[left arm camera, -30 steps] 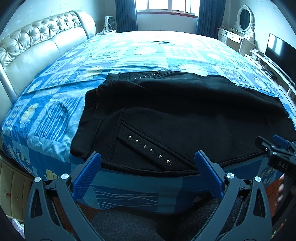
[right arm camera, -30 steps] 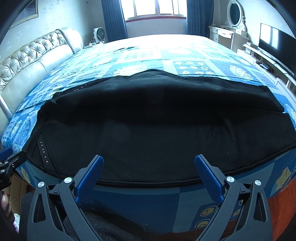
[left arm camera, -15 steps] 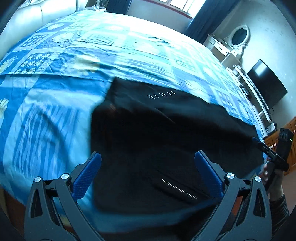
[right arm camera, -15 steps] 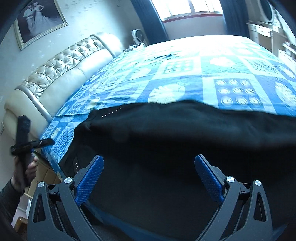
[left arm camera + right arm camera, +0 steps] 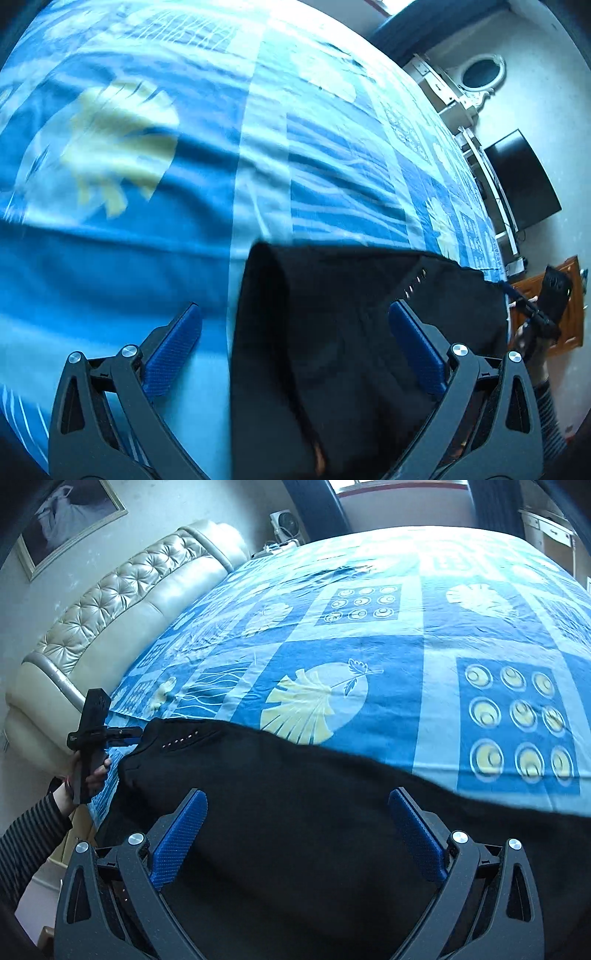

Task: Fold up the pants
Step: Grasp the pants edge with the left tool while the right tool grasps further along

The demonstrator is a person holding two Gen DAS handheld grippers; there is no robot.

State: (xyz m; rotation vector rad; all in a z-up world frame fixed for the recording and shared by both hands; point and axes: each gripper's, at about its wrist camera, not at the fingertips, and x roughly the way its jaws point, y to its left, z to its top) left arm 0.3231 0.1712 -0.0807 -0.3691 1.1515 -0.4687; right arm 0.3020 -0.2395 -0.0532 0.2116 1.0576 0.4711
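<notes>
Black pants point(image 5: 303, 812): spread across the lower half of the right wrist frame, on a blue patterned bedspread point(image 5: 369, 635); a row of studs near their left end. Left gripper point(image 5: 295, 343): fingers spread wide, holding nothing, over the pants' edge at lower centre. Right gripper point(image 5: 297, 825): fingers likewise spread, empty, above the black cloth. Tufted headboard point(image 5: 110, 602): upper left.

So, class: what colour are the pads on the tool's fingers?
Blue pads, clearest in the right wrist view.
</notes>
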